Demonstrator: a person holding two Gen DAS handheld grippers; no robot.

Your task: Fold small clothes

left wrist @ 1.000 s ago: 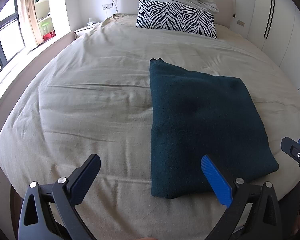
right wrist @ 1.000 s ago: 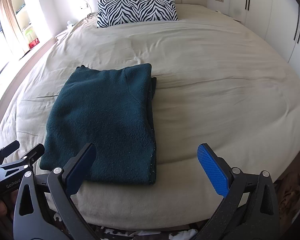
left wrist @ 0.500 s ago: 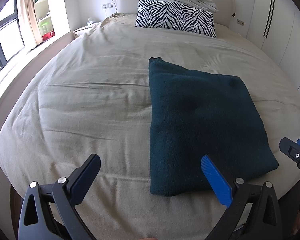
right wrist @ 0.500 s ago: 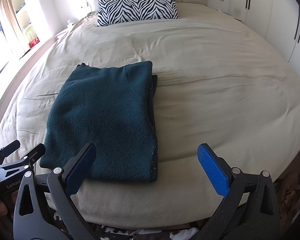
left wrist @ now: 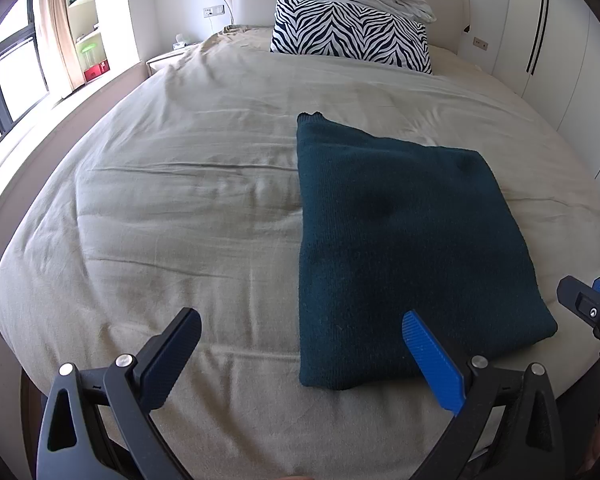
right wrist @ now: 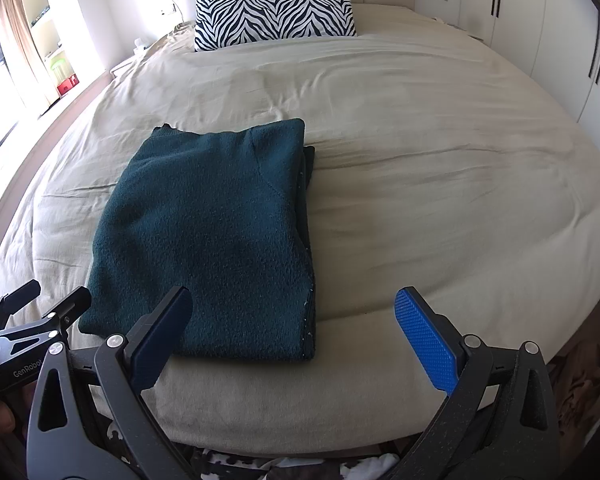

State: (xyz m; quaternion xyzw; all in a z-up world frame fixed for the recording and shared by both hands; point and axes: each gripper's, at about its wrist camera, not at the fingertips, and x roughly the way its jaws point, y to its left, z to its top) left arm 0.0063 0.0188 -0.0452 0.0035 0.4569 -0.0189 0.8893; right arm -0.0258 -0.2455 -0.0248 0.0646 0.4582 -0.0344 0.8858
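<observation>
Nothing shifted since a second ago, left hand-held gripper (left wrist: pixel 300 350) spread wide and holding nothing, right hand-held gripper (right wrist: pixel 294 330) likewise, folded teal garment (right wrist: pixel 216 240) flat on the bed (right wrist: pixel 440 200) just ahead between them, its stacked right-edge layers visible only from the right wrist, zebra pillow (left wrist: pixel 350 38) far beyond.

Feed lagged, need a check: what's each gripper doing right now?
Left gripper: open, holding nothing.
Right gripper: open, holding nothing.
</observation>
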